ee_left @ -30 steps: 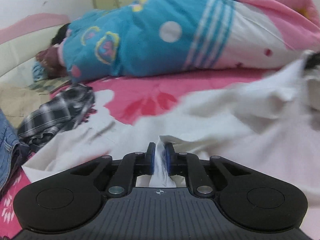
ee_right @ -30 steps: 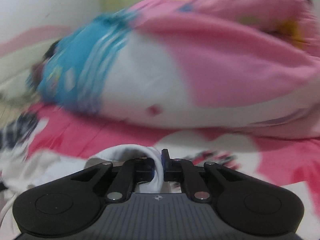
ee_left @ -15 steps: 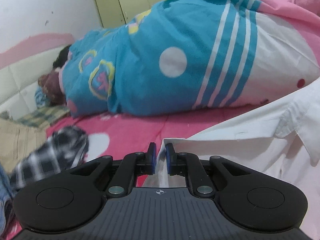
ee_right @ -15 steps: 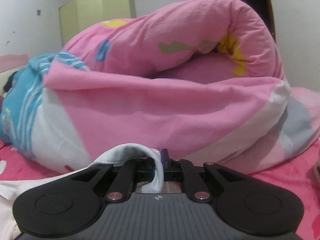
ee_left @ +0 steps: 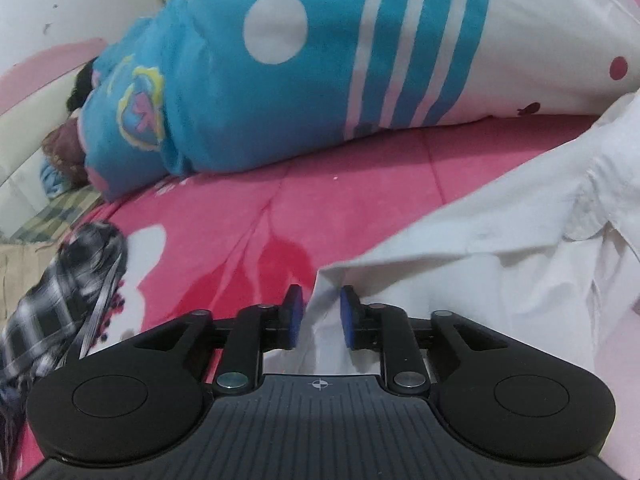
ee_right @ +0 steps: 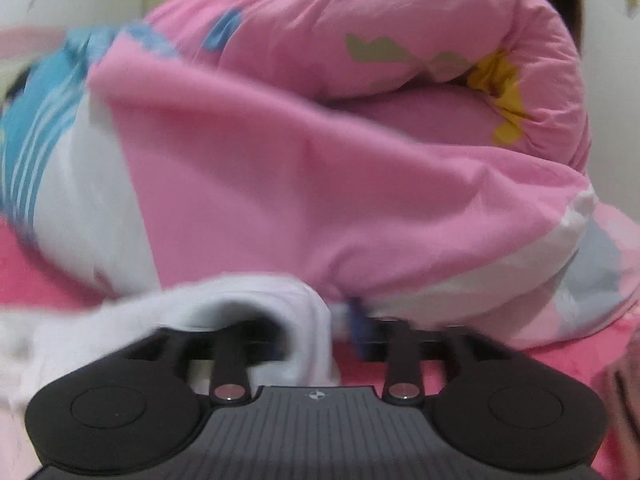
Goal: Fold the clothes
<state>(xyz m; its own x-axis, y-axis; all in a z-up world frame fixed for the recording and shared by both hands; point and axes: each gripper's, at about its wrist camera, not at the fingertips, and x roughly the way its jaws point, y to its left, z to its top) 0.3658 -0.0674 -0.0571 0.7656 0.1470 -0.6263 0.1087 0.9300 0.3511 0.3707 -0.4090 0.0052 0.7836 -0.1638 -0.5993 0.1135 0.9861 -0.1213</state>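
A white shirt point(ee_left: 500, 248) lies spread on the pink bedsheet point(ee_left: 320, 184), its corner reaching toward the camera. My left gripper point(ee_left: 320, 312) has that corner between its blue pads, but the jaws are opening and a gap shows on both sides of the cloth. In the right wrist view another fold of the white shirt point(ee_right: 240, 296) drapes over the left finger and hides it. My right gripper point(ee_right: 318, 328) is also opening, and its right pad stands clear of the cloth. This view is blurred.
A rolled duvet lies across the bed just beyond the shirt, blue and white point(ee_left: 280, 80) on the left and pink point(ee_right: 320, 160) on the right. A black-and-white plaid garment point(ee_left: 60, 300) lies at the left, with beige cloth point(ee_left: 16, 264) behind it.
Both grippers carried the shirt toward the duvet and spread it flat on the bed. Both were shut on the cloth before and now stand parted.
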